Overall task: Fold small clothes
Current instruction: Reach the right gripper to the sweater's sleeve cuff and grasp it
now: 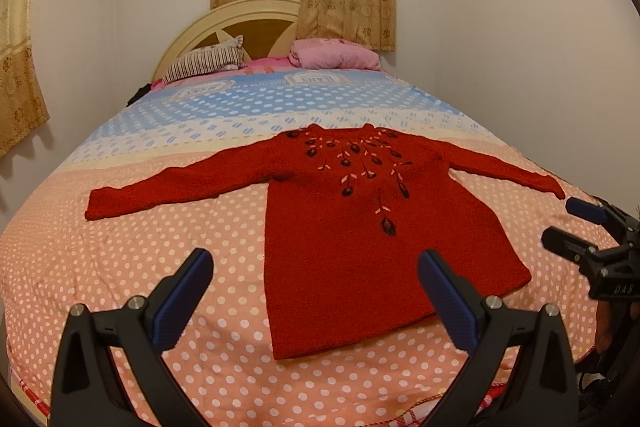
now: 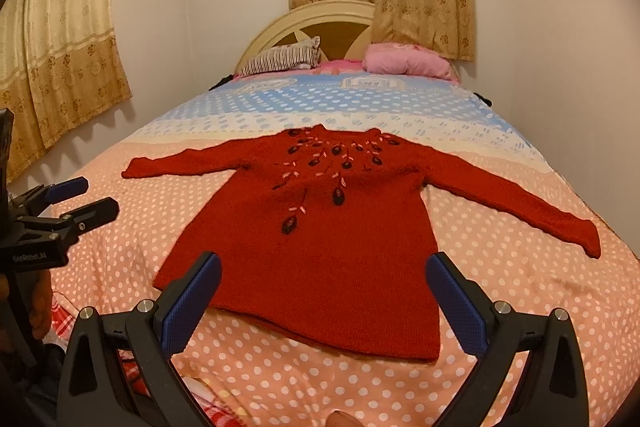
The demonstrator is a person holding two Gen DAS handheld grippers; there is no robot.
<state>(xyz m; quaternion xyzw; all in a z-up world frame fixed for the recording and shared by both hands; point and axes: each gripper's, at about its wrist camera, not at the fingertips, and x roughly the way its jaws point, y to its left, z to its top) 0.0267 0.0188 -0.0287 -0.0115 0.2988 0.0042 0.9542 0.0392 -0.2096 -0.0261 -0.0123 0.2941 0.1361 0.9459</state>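
A small red knitted sweater with dark embroidered flowers on the chest lies flat on the bed, front up, both sleeves spread out sideways and its hem toward me. My left gripper hovers open over the hem's left part, nothing between its blue pads. My right gripper hangs open above the hem as well, holding nothing. In the left wrist view the right gripper shows at the right edge, near the cuff of the right sleeve. The left gripper appears at the left edge of the right wrist view.
The bed cover is pink with white dots near me, blue farther back. A striped pillow and a pink pillow lie against the headboard. Walls close in on both sides, curtains hang left and behind.
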